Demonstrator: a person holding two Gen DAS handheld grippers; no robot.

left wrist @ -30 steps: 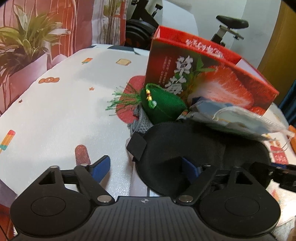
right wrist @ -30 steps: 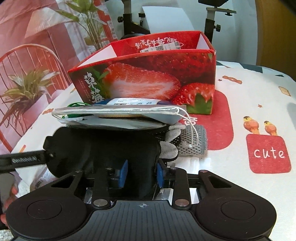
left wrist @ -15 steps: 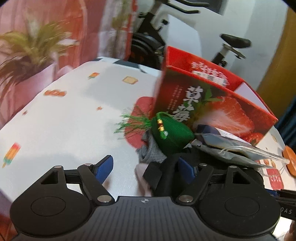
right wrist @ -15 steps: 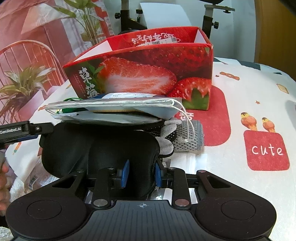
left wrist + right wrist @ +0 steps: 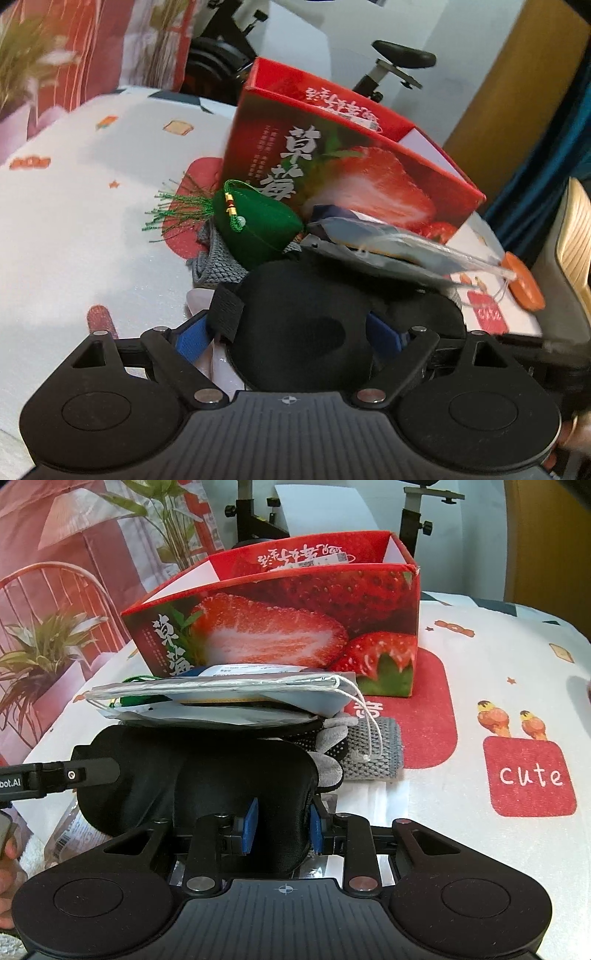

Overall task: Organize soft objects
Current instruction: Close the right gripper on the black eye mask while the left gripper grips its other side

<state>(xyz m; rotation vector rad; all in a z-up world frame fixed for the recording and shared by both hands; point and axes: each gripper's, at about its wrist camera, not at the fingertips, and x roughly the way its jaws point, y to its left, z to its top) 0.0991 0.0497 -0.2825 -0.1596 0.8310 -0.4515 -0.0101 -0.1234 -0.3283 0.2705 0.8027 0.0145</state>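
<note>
A black padded eye mask (image 5: 221,775) lies at the front of a pile of soft things on the table. My right gripper (image 5: 282,825) is shut on the mask's near edge, with both blue pads pressing the fabric. My left gripper (image 5: 288,338) straddles the other end of the mask (image 5: 295,306). Its jaws are wide and closing, and the pads stand at the mask's sides without squeezing it. One left finger (image 5: 74,775) shows at the mask's left end in the right wrist view. Behind the pile stands the open red strawberry box (image 5: 295,627) (image 5: 351,166).
A green tasselled sachet (image 5: 258,229), a grey knitted glove (image 5: 218,266) (image 5: 373,749) and packets of face masks (image 5: 221,694) (image 5: 388,243) are piled between mask and box. A patterned white tablecloth (image 5: 498,686) covers the table. An exercise bike stands behind it.
My left gripper has turned and shifted over the mask's end, so the mask now sits between both pads instead of beside one. The right gripper keeps its grip and has not moved.
</note>
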